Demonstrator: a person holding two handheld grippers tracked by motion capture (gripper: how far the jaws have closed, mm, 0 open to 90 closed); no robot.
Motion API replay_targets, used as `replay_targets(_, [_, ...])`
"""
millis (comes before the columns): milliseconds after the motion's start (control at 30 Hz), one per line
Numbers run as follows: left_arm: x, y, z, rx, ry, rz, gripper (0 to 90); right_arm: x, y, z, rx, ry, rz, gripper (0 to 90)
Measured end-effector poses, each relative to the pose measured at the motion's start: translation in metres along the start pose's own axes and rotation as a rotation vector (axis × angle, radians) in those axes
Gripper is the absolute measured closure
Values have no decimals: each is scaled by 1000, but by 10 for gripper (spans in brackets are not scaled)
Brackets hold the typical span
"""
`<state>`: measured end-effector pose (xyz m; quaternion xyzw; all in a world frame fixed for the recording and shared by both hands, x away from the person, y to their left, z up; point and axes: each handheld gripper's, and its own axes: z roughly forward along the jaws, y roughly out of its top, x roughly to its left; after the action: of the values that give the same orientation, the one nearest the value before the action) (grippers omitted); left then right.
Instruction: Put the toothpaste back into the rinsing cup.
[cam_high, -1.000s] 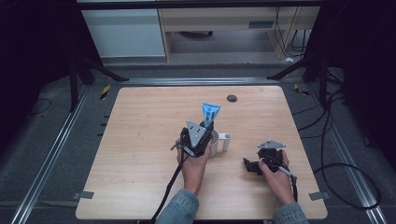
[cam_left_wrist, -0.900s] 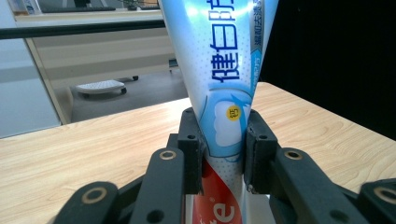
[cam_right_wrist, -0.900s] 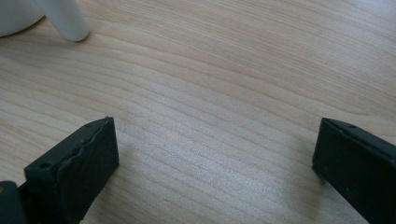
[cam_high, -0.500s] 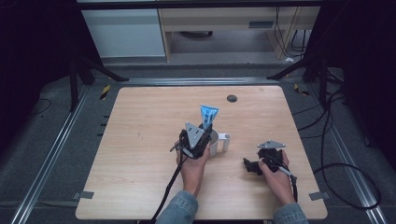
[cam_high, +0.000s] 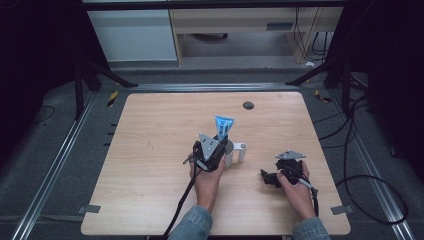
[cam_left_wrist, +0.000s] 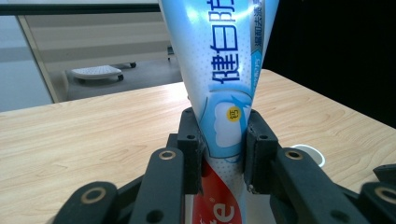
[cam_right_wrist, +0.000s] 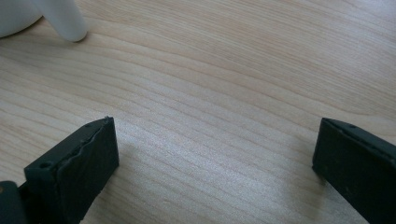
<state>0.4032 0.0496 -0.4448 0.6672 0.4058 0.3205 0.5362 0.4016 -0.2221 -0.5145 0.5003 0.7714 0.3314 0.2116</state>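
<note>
From above, we see the left tongs (cam_high: 220, 145) holding a toothpaste tube (cam_high: 223, 126) upright over a white cup (cam_high: 234, 152) at mid-table (cam_high: 150, 150). Left gripper view: the 2 pads pinch the tube. Right gripper view: the right tongs (cam_right_wrist: 215, 163) stand spread above bare wood.

A light wooden table (cam_high: 150, 150) with rounded corners stands on a dark grey carpeted floor (cam_high: 55, 165). A small black disc (cam_high: 248, 105) sits near the table's far edge. Beyond that edge stand a white cabinet (cam_high: 132, 35) and a beige shelf unit (cam_high: 235, 25). Black cables (cam_high: 360, 165) trail past the right edge. The surroundings lie dim.
</note>
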Motion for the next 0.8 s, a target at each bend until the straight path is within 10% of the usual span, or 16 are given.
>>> replay_targets(800, [1, -2, 5, 55, -9, 0, 707, 0, 0, 0, -1, -3, 7, 5])
